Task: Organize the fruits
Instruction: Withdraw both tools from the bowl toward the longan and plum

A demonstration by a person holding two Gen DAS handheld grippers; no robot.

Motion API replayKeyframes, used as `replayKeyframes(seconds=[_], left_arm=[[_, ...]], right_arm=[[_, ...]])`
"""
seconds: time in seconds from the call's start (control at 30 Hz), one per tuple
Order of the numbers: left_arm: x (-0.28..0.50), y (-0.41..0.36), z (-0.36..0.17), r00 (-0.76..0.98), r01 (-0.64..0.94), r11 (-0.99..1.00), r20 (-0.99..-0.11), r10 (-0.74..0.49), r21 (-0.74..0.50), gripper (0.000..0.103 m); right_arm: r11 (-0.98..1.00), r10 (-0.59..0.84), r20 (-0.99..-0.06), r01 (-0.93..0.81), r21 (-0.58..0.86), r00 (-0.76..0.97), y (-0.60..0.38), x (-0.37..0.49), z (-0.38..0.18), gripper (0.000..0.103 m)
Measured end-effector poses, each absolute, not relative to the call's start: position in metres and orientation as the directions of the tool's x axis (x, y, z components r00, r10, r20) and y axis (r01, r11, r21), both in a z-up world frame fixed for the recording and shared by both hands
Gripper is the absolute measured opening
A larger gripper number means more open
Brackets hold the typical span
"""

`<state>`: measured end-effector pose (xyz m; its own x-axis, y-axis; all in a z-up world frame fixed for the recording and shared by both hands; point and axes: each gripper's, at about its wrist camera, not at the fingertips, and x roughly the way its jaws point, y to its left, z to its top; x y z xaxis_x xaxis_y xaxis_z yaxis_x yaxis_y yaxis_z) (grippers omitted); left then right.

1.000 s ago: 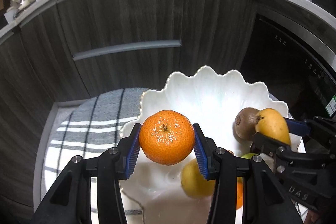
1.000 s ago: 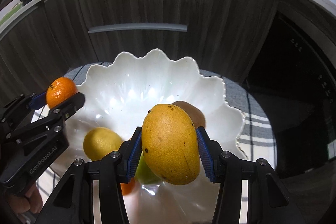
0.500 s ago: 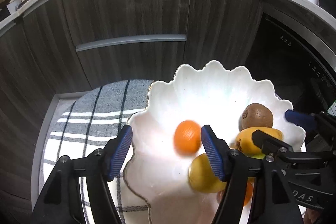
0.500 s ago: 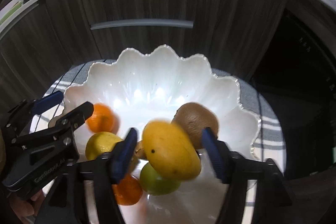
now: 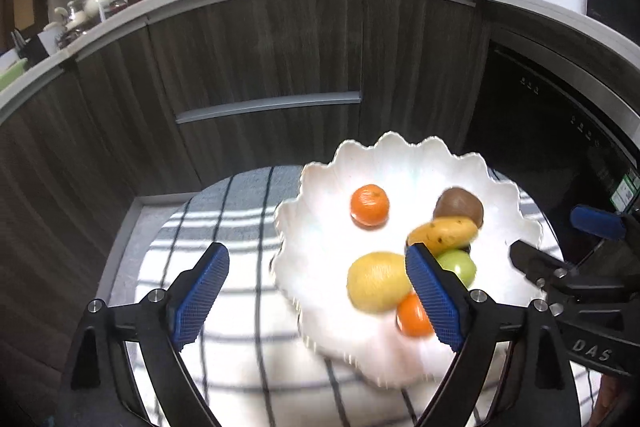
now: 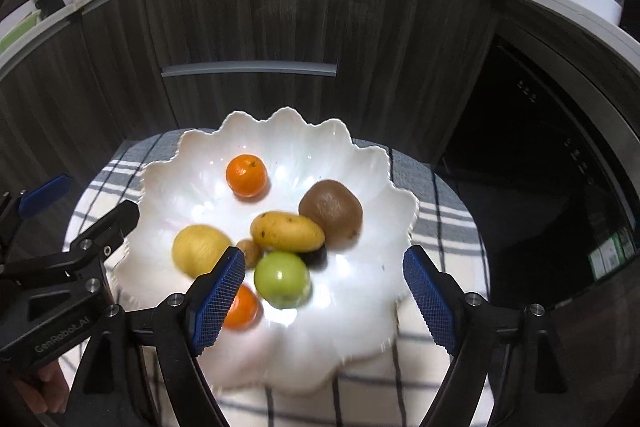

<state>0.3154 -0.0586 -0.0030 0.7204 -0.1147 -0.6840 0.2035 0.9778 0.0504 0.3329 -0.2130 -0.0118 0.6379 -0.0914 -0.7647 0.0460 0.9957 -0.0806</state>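
A white scalloped bowl (image 5: 404, 163) (image 6: 360, 155) sits on a striped cloth. In it lie a tangerine (image 5: 369, 205) (image 6: 246, 175), a kiwi (image 5: 458, 205) (image 6: 331, 214), a yellow mango (image 5: 442, 229) (image 6: 287, 231), a lemon (image 5: 376, 281) (image 6: 200, 250), a green fruit (image 5: 458, 263) (image 6: 282, 279) and a second orange fruit (image 5: 412, 314) (image 6: 242, 308). My left gripper (image 5: 316, 295) is open and empty above the bowl's left rim. My right gripper (image 6: 324, 297) is open and empty above the bowl's near side.
The grey-and-white striped cloth (image 5: 224, 211) (image 6: 444, 219) covers a small round table. Dark wood cabinets with a metal handle (image 5: 268, 105) stand behind. A dark appliance (image 6: 540, 155) is at the right. The counter above holds pots and bottles.
Both grippers opened and let go: the tangerine and the mango dropped into the bowl. Both grippers have pulled back and up from the bowl.
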Motion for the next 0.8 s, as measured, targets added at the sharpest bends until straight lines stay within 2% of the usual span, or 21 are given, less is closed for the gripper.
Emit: replayKeyframes(seconds=[0.4, 0.8], left_arm=[[0.220, -0.050, 0.007, 0.710, 0.154, 0.988, -0.695, -0.114, -0.004, 0.090], [0.164, -0.037, -0.014, 0.745, 0.099, 0.995, -0.662, -0.078, -0.006, 0.090]], right_arm=[[0.996, -0.089, -0.718, 0.059, -0.067, 0.690, -0.218, 0.236, 0.014, 0.084], [0.997, -0.074, -0.714, 0.060, -0.044, 0.696, -0.214, 0.187, -0.011, 0.084]])
